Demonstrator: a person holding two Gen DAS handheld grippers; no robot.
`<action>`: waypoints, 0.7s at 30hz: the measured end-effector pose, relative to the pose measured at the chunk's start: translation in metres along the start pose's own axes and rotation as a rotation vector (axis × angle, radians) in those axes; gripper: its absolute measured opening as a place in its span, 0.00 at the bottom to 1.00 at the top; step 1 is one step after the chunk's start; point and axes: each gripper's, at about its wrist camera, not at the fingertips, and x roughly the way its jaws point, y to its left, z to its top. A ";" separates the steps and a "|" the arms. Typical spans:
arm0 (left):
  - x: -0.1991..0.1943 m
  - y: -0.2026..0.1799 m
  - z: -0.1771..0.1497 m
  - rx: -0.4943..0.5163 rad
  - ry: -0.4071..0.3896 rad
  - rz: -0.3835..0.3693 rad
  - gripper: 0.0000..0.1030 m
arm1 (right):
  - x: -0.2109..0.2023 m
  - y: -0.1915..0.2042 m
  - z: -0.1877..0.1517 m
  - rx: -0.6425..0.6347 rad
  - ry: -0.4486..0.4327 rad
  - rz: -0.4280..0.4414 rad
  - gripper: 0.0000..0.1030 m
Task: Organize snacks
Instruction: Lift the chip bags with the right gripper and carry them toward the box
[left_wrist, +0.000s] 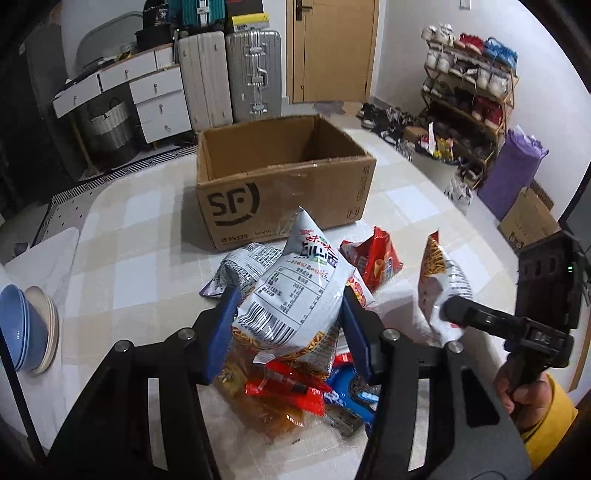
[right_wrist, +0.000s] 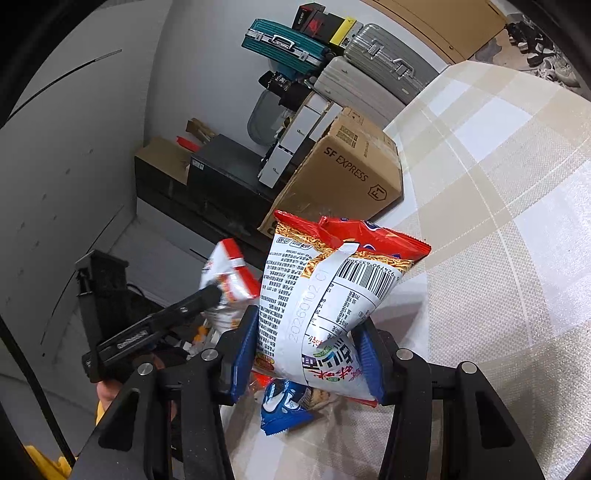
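An open brown SF cardboard box stands on the table beyond a heap of snack packs. My left gripper is shut on a white noodle snack bag, held above the heap. My right gripper is shut on another white and orange noodle snack bag, lifted off the table. It shows in the left wrist view at the right. The box also shows in the right wrist view, with a blue cookie pack under the bag.
Stacked blue and beige bowls sit at the table's left edge. The table has a checked cloth. Suitcases, a drawer unit and a shoe rack stand on the floor behind.
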 end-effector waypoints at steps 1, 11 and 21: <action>-0.007 0.002 -0.002 -0.009 -0.013 -0.003 0.50 | 0.000 0.001 0.000 -0.004 0.000 -0.002 0.49; -0.073 0.033 -0.035 -0.176 -0.113 -0.096 0.50 | -0.007 0.056 -0.012 -0.179 0.024 -0.067 0.49; -0.123 0.022 -0.086 -0.186 -0.181 -0.059 0.50 | -0.016 0.130 -0.022 -0.335 0.035 -0.070 0.49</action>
